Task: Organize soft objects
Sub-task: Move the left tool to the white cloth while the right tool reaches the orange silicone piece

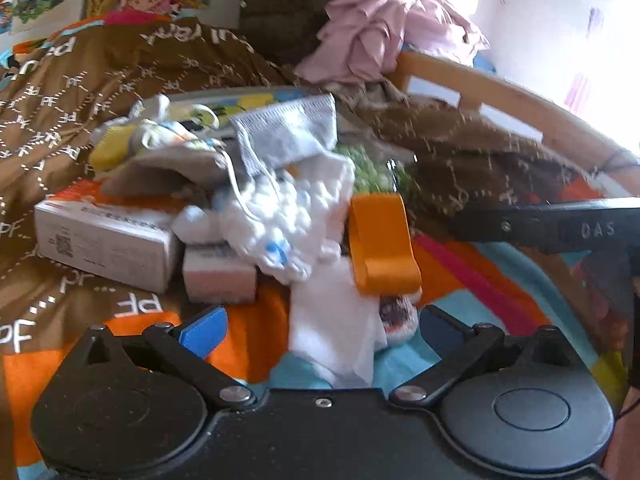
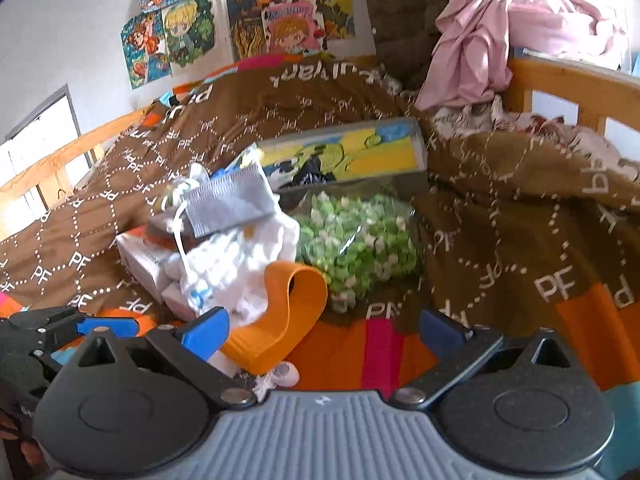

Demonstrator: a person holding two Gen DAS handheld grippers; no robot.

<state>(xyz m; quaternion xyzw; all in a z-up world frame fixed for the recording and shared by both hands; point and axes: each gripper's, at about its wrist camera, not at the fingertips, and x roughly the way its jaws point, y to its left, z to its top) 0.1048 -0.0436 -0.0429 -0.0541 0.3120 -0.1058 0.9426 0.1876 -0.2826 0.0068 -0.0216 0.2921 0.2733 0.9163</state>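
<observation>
A heap of soft things lies on the brown bedspread [image 1: 80, 128]. It holds a grey sock [image 1: 284, 136] [image 2: 232, 200], a fluffy white cloth [image 1: 280, 220] [image 2: 236, 264], an orange band [image 1: 382, 244] [image 2: 280, 312] and a thin white cloth [image 1: 336, 332]. My left gripper [image 1: 322, 334] is open, with the thin white cloth lying loose between its blue pads [image 1: 204, 336]. My right gripper [image 2: 324, 332] is open too, and the orange band reaches up to its left pad [image 2: 206, 334]. Nothing is held.
Two white boxes [image 1: 108, 240] sit under the heap's left side. A clear bag of green and white pieces [image 2: 360, 240] and a colourful flat box [image 2: 344, 156] lie behind. Pink clothing [image 2: 480, 40] hangs over the wooden bed rail [image 2: 560, 76]. The right tool's black body [image 1: 560, 224] enters from the right.
</observation>
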